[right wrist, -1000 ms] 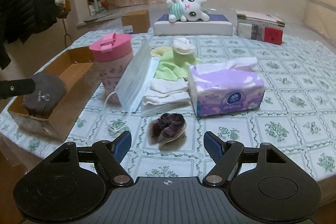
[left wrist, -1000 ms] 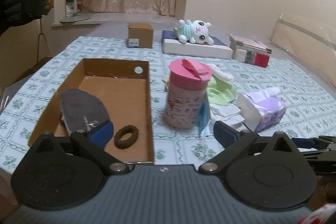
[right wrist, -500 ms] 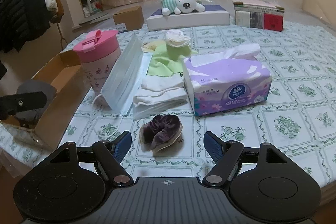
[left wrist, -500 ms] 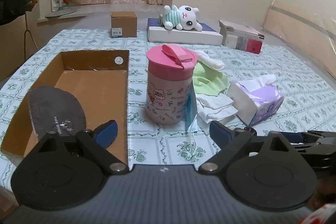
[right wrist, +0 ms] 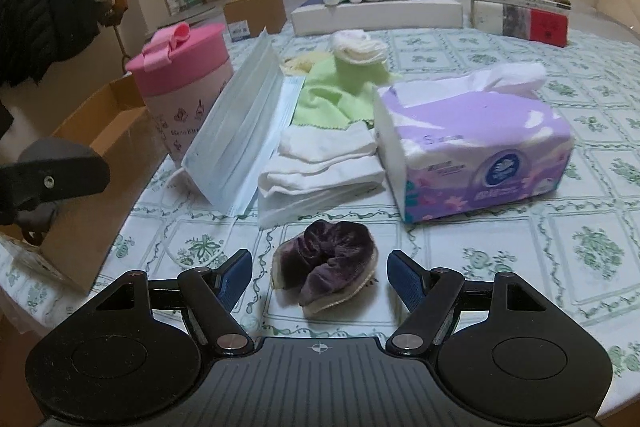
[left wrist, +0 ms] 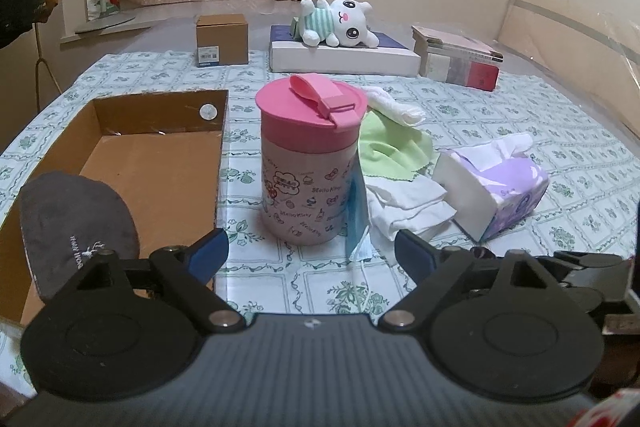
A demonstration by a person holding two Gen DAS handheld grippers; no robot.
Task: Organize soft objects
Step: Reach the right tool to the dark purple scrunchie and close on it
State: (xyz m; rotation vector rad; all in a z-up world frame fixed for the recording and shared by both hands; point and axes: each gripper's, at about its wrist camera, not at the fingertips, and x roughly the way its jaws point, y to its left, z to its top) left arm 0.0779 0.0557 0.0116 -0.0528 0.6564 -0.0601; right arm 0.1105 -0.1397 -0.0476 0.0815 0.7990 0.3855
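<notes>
Hovering low over the counter (right wrist: 520, 227), covered in a green-patterned white cloth, the right gripper (right wrist: 319, 273) stands spread, its blue fingertips (right wrist: 402, 277) flanking but not touching a dark purple velvet scrunchie (right wrist: 326, 273) that lies on the cloth between them.

Just beyond the scrunchie: a folded white cloth stack (right wrist: 320, 173). To its right, touching it, a purple soft pack of tissues (right wrist: 472, 151) with one sheet pulled up. To its left, a pale blue pleated face mask (right wrist: 236, 131) leaning against a pink-lidded printed cup (right wrist: 186, 87). Behind the white stack, a crumpled light green cloth (right wrist: 332, 91) with a rolled cream sock (right wrist: 360, 51) on it.

Far left of the right gripper: an open brown cardboard box (right wrist: 92, 155).

The left gripper (left wrist: 311, 259), jaws closing with nothing between them, is over bare cloth in front of the cup (left wrist: 310, 163). The mask's edge (left wrist: 358, 219) hangs just beyond its right fingertip. Left of it, the box (left wrist: 160, 163) holds a dark grey felt insole (left wrist: 76, 223) at its near end.

At the far edge of the counter: a small closed cardboard carton (left wrist: 222, 39), a white plush rabbit in a striped green top (left wrist: 340, 23) lying on a flat white box (left wrist: 344, 57), and a stack of books (left wrist: 460, 61).
</notes>
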